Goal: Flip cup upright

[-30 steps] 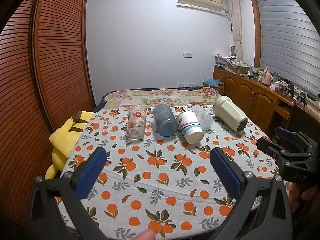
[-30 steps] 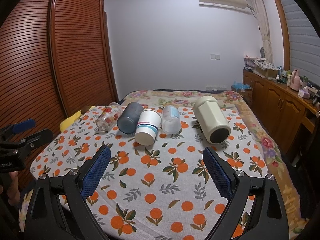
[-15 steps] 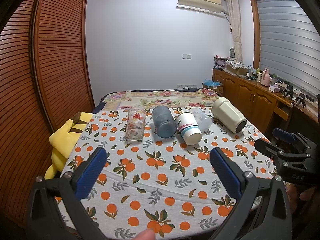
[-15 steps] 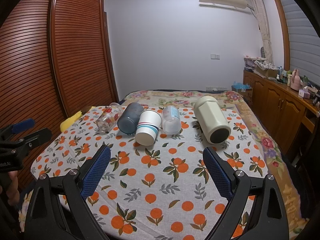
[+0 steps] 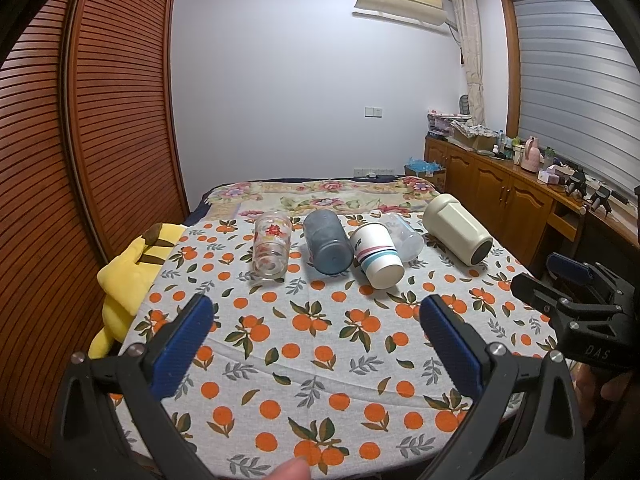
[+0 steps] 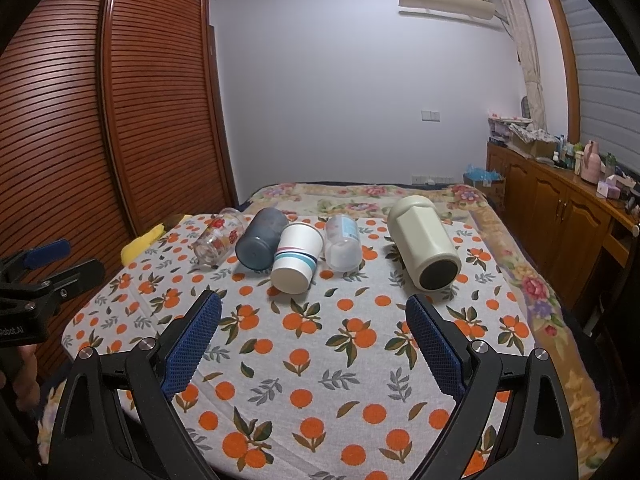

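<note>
- A yellow plush toy lies at the left edge of the orange-print tablecloth.
- Five cups lie on their sides in a row across the far part of the cloth, none upright: a clear glass tumbler with red print, a dark blue-grey plastic cup, a white paper cup with pink and teal stripes, a small clear plastic cup, and, a little apart, a cream faceted tumbler with a dark end.
- The paper cup rests against the blue-grey cup on one side and the clear plastic cup on the other.
- The left gripper hovers near the front of the cloth, its blue-padded jaws wide apart and holding nothing.
- The right gripper is likewise spread and empty, well short of the row.
- By my judgement the task is at the approach step, with no cup yet chosen or touched.
- The next move calls for reaching forward, straddling one cup's body, closing, then lifting and rotating it to stand on its base; the cream tumbler, lying free, looks easiest.
</note>
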A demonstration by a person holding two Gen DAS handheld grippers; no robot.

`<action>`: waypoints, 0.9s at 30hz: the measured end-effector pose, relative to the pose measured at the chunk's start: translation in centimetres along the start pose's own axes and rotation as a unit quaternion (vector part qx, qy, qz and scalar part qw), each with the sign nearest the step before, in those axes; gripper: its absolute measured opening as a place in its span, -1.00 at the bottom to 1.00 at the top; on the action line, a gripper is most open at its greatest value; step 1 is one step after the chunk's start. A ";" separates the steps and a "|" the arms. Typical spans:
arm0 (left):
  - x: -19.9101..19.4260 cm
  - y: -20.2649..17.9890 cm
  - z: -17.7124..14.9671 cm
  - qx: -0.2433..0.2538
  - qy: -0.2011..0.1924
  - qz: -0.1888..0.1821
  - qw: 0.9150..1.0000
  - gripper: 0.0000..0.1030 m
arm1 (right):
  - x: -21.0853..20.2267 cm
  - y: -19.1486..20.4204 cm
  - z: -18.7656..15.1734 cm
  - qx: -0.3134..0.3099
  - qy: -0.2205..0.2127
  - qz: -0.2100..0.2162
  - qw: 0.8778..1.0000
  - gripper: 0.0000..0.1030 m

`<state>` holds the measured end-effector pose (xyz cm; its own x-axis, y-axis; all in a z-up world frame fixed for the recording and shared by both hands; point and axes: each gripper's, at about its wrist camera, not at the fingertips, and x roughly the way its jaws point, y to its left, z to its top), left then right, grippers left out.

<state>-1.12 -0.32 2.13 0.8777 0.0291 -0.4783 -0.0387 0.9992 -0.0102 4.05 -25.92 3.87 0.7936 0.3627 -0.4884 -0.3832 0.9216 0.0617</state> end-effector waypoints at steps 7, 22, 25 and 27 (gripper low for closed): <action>0.0 0.0 0.0 -0.001 0.000 0.000 1.000 1.00 | 0.0 0.0 0.0 -0.001 0.000 0.001 1.000 0.85; 2.8 1.6 -0.2 -0.007 0.024 0.000 1.000 1.00 | 1.6 0.6 0.4 -0.017 0.009 0.011 1.000 0.85; 3.7 2.2 0.0 -0.005 0.026 -0.006 1.000 1.00 | 2.2 0.6 0.6 -0.020 0.011 0.014 1.000 0.85; 4.5 2.6 0.3 0.000 0.032 -0.014 0.999 1.00 | 2.7 0.6 0.8 -0.023 0.014 0.018 0.999 0.85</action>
<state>2.91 2.38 0.20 0.8465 -0.0003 -0.5325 -0.0153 0.9996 -0.0248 6.37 -24.28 3.33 0.7654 0.3913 -0.5110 -0.4333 0.9003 0.0403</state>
